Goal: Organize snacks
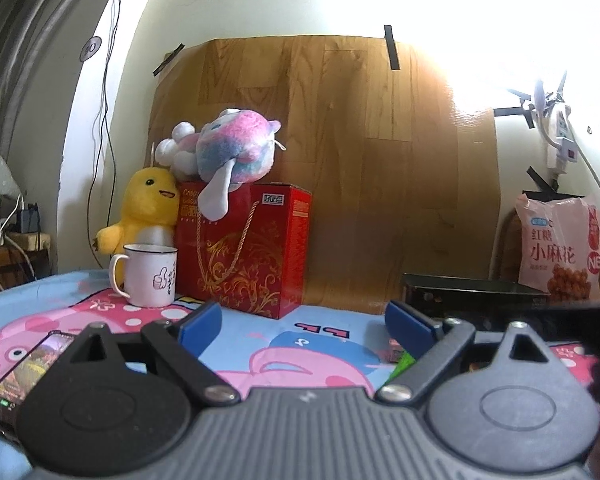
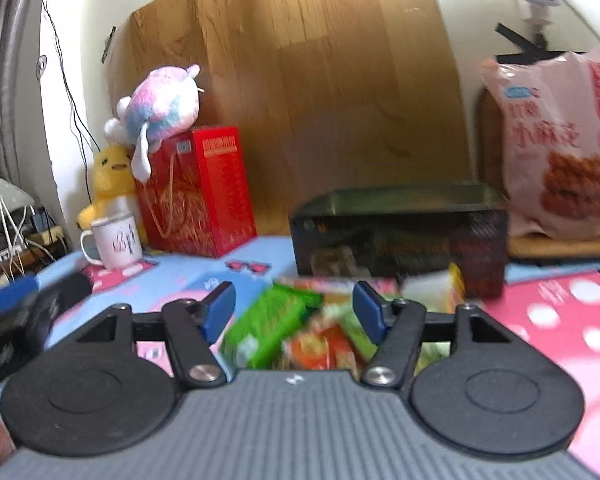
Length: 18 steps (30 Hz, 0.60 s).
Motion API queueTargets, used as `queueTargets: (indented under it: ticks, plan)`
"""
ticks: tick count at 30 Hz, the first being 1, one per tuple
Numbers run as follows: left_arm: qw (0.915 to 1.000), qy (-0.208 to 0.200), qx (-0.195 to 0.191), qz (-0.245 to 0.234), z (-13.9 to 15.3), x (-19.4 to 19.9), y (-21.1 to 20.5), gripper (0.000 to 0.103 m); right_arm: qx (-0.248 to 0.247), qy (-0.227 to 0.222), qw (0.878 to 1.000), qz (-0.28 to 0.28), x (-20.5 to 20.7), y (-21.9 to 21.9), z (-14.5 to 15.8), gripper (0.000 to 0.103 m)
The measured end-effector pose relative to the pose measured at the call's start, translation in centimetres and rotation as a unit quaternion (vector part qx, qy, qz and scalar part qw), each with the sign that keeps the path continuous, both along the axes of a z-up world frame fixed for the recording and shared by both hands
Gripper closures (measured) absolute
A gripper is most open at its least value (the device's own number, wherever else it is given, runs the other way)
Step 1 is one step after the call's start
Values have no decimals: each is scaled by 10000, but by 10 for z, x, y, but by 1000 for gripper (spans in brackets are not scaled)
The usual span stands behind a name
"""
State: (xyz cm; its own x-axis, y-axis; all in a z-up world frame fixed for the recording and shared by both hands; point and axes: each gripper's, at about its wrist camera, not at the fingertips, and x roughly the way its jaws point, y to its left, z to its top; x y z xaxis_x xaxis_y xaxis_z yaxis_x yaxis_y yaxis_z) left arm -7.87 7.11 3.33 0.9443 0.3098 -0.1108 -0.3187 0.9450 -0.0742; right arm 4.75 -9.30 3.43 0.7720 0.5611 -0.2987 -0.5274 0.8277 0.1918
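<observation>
Lying just ahead of and below the right tongs (image 2: 294,306), the snack packets (image 2: 300,330) sit heaped on the cartoon-print bench cover (image 2: 560,320), a green packet (image 2: 268,324) slanting its long axis up toward the right, and the jaws stand partly apart with nothing pinched. Directly behind the heap is the dark open box (image 2: 400,228), the likely destination, near and unobstructed. The left tongs (image 1: 304,320) gape wide and empty, farther off, toward the mug (image 1: 150,274) and red gift box (image 1: 256,248).

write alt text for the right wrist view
Open right gripper hovers over blurred green and red snack packets on a cartoon cloth, nothing between its jaws. Behind sit a dark box, pink snack bag and red box.
</observation>
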Motion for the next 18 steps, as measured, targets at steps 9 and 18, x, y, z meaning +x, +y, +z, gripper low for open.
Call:
queueTargets:
  ticks: [9, 18]
  plan:
    - [9999, -120, -22, 98, 1, -2, 1, 11, -280, 1200, 9907, 584, 72, 29, -10, 71]
    - [9995, 49, -324, 52, 0, 3, 11, 11, -224, 1366, 9810, 1361, 4, 8, -22, 92]
